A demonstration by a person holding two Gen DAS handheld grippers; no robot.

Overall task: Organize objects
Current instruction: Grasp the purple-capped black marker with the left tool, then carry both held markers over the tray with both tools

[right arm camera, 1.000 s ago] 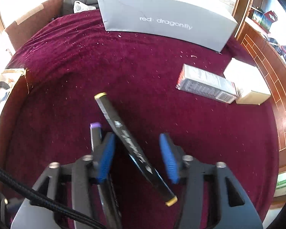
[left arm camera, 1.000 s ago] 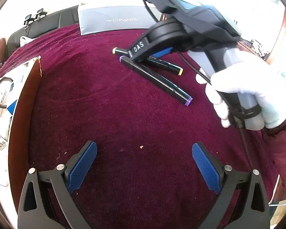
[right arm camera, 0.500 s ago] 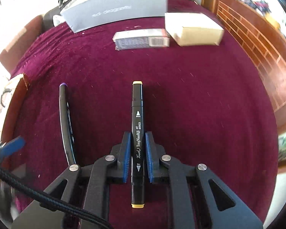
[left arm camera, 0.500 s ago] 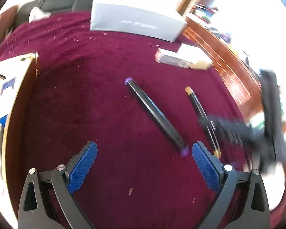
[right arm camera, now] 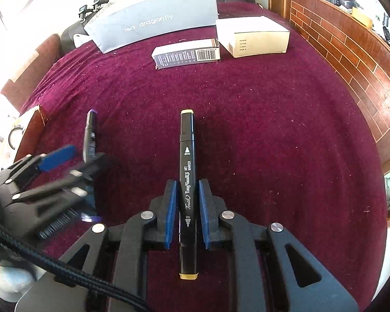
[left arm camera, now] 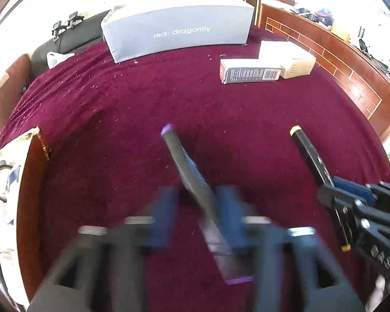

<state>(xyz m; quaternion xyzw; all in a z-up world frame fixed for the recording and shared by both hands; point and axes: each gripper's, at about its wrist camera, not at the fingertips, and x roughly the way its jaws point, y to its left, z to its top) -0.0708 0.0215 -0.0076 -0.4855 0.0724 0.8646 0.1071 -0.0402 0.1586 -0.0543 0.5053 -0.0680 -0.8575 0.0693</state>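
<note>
Pick-up step, both hands at once. The right tool [right arm camera: 186,214] is clamped on the yellow marker [right arm camera: 187,171] at mid-barrel, pads tight on both sides, marker pointing straight ahead over the red tabletop [right arm camera: 273,130]. The left tool [left arm camera: 197,213] is blurred; its jaws have just been closing, w/ the purple marker [left arm camera: 187,171] between them. They look closed on its barrel, though the blur hides the contact itself.

Next, I'd guess: lift both clear, carry them to wherever they belong, maybe by the boxes [right arm camera: 252,36] at the far side. Check the purple one is really held first, since it sits skewed in the jaws.

Vs. a sec ago: left tool was wide open, far from the markers; right tool was only half closed round the yellow one, which lay crossed by the purple one. Now they're apart, side by side.
</note>
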